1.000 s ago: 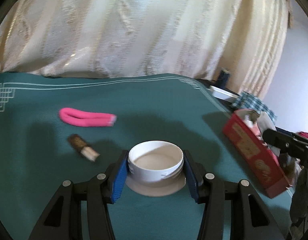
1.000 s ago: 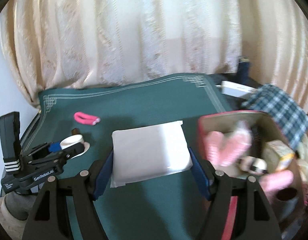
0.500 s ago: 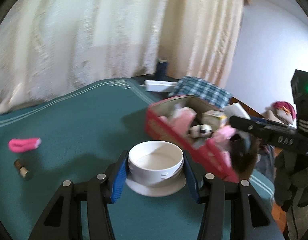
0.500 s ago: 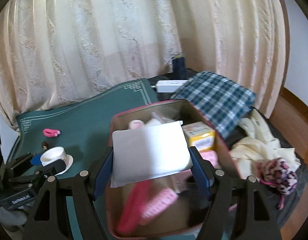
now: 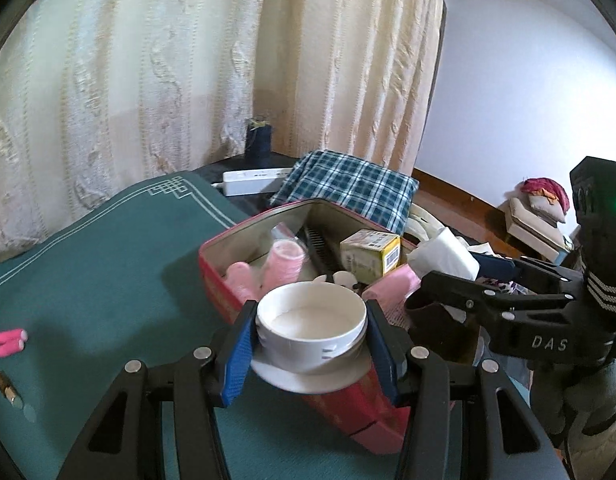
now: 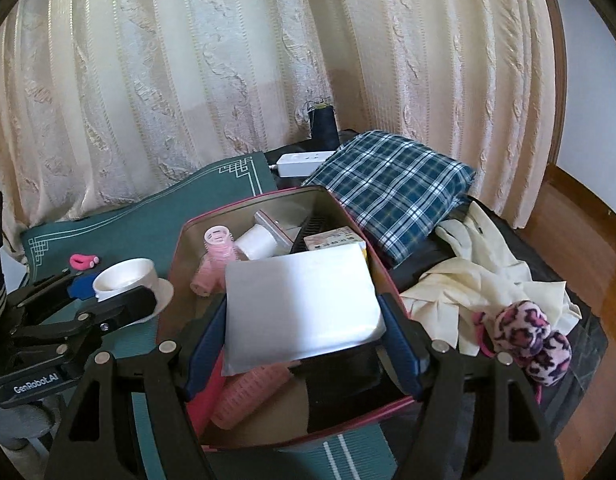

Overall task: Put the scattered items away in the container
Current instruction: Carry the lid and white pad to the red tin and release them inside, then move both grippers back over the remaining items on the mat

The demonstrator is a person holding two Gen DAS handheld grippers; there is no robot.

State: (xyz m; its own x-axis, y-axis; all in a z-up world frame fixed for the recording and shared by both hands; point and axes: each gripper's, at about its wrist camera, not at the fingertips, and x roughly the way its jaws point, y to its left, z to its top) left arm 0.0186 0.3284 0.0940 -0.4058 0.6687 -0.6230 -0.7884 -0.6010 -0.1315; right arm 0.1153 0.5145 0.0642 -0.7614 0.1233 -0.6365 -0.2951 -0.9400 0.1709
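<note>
My left gripper is shut on a round white lid-like tub and holds it over the near rim of the red tin box. It also shows in the right wrist view, left of the box. My right gripper is shut on a flat white packet and holds it above the open red tin box. The box holds pink hair rollers, a small yellow carton and other items. A pink clip and a small brown tube lie on the green mat.
A green mat covers the table. A folded plaid cloth, a white power strip and a dark thread spool lie behind the box. A cream cloth and a leopard-print scrunchie lie to the right. Curtains hang behind.
Both grippers have swung right to the red box. The left has carried the white tub from the mat to the box's rim; the right has carried the packet over the box.
</note>
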